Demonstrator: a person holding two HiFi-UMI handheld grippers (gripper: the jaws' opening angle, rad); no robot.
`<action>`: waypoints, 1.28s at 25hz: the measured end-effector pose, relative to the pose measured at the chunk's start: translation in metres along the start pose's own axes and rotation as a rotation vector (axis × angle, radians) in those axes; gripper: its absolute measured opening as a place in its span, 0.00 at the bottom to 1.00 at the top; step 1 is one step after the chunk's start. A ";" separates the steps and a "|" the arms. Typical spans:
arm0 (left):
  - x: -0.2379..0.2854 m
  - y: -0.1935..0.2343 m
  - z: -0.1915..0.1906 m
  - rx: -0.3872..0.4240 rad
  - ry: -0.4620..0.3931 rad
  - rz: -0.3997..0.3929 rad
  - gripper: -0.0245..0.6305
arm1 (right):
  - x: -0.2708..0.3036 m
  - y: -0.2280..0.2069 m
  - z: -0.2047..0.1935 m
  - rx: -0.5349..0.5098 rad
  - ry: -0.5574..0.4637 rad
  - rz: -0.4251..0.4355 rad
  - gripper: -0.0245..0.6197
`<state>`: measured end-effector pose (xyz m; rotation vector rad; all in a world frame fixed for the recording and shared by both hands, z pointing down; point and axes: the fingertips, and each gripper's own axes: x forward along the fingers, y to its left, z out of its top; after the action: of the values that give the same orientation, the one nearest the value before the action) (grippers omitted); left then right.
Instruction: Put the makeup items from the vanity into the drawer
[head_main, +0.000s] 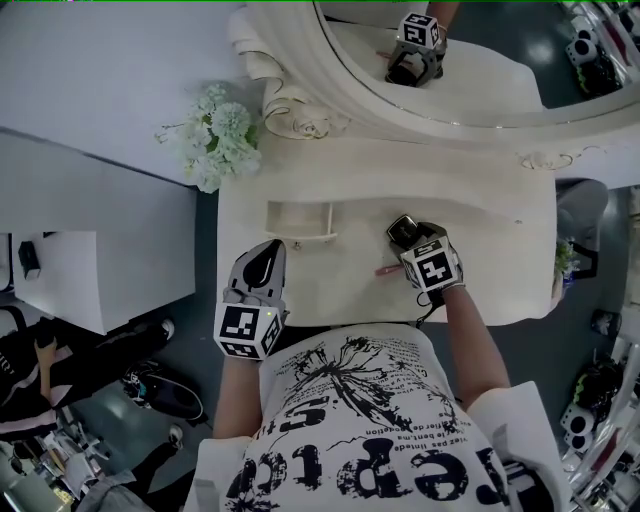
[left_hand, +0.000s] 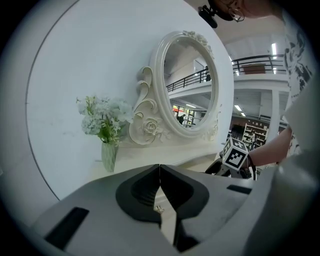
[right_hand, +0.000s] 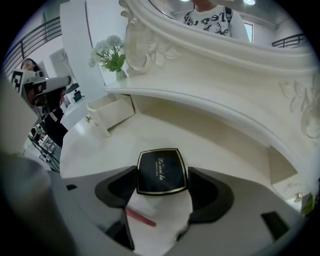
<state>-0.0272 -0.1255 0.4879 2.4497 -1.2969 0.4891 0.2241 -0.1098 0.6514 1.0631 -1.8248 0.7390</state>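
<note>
Right claw (right_hand: 161, 176) apart astride one compact (right_hand: 161, 169); left claw (left_hand: 160, 172) together; one pink stick (right_hand: 141, 218).

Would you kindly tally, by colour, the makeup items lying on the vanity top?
Black: 1, the compact case
Pink: 1, the slim stick
Total: 2

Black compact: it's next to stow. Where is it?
Head view, right side: black compact on the vanity top between the right tool's open jaws, right of the drawer.
</note>
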 end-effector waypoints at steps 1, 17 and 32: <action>-0.001 0.001 0.001 0.004 -0.003 -0.003 0.07 | -0.004 0.002 0.003 0.007 -0.006 -0.001 0.55; -0.046 0.051 0.018 0.034 -0.074 -0.044 0.07 | -0.049 0.108 0.118 0.068 -0.199 0.130 0.55; -0.086 0.116 0.009 -0.003 -0.086 0.011 0.07 | 0.006 0.173 0.165 0.131 -0.138 0.175 0.55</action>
<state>-0.1684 -0.1288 0.4562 2.4878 -1.3437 0.3882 0.0050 -0.1659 0.5734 1.0703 -2.0291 0.9190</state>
